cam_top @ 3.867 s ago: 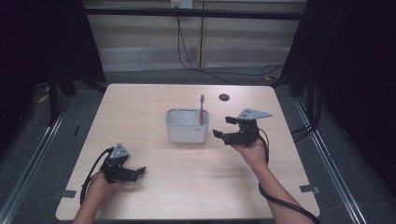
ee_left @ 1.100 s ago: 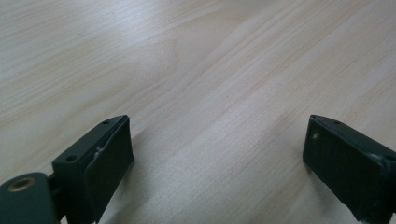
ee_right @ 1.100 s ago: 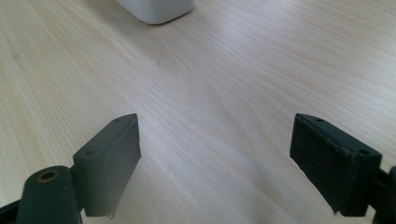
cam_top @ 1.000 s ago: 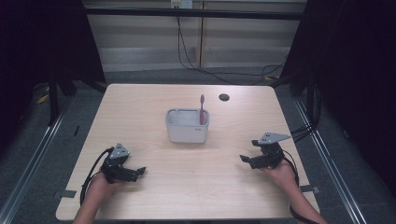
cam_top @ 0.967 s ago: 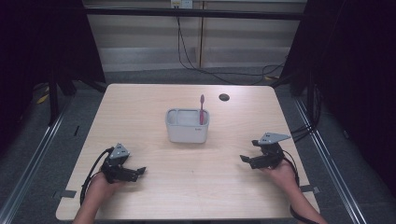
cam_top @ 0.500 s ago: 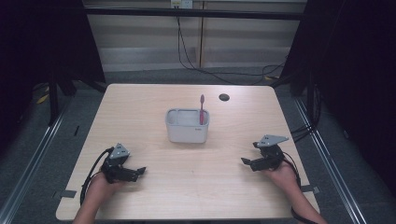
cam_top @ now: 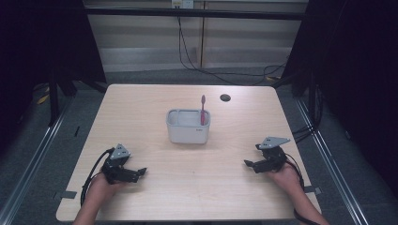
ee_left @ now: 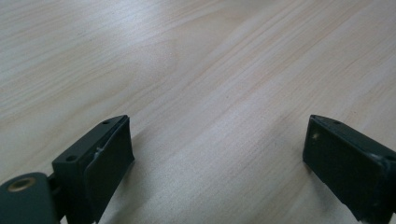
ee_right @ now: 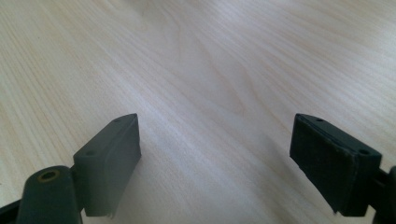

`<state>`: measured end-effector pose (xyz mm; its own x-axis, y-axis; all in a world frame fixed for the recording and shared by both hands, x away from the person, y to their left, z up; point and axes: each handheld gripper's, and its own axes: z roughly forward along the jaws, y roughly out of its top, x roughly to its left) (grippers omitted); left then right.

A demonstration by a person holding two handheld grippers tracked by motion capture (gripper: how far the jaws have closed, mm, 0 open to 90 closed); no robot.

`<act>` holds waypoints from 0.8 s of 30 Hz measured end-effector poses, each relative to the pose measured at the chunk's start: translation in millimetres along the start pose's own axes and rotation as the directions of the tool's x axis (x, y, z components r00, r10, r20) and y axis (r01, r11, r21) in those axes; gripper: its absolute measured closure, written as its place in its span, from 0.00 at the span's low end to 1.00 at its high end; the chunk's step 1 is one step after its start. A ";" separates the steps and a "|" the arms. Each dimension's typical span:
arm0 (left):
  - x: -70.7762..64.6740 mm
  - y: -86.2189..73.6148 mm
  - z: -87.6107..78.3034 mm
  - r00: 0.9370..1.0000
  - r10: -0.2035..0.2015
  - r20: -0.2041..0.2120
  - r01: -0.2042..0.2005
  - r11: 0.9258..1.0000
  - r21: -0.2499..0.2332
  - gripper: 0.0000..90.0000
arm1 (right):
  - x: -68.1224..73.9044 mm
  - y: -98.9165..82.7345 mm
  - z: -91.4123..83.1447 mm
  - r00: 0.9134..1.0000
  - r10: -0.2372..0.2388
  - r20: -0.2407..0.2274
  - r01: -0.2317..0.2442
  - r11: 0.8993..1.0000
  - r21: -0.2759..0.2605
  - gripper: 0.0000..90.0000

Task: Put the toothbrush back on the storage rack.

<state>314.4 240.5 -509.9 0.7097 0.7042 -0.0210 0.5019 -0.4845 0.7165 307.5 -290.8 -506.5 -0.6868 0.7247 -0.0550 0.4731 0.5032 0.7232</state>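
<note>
Drawn back from the bin [cam_top: 187,131], right gripper [cam_top: 250,164] rests jaws spread; toothbrush [cam_top: 202,108] base hidden.

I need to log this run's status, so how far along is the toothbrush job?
Done, it seems: the pink toothbrush stands upright in the right compartment of the white holder. In hand: nothing. The left tongs and right tongs sit open and empty near the table's front corners, away from the holder. Left: nothing visible; no other loose items lie on the table.

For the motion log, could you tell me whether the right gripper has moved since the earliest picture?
Yes. The right gripper has drawn back from beside the white holder toward the table's near right edge.
</note>
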 end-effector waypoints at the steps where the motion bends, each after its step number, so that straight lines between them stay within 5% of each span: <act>1: 0.5 0.2 -0.3 1.000 0.005 0.001 -0.005 1.000 0.003 0.09 | -0.2 -0.4 0.3 1.000 -0.005 0.002 0.005 1.000 0.003 0.18; 24: 0.3 0.1 -0.2 1.000 0.004 -0.001 -0.004 1.000 0.001 0.09 | -8.0 -9.1 -2.0 1.000 0.031 0.001 -0.031 0.999 -0.007 0.17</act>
<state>314.5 240.7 -509.7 0.7115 0.7025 -0.0173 0.4994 -0.4882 0.7157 307.6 -302.1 -511.2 -0.6714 0.7404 -0.0328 0.4907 0.4772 0.7290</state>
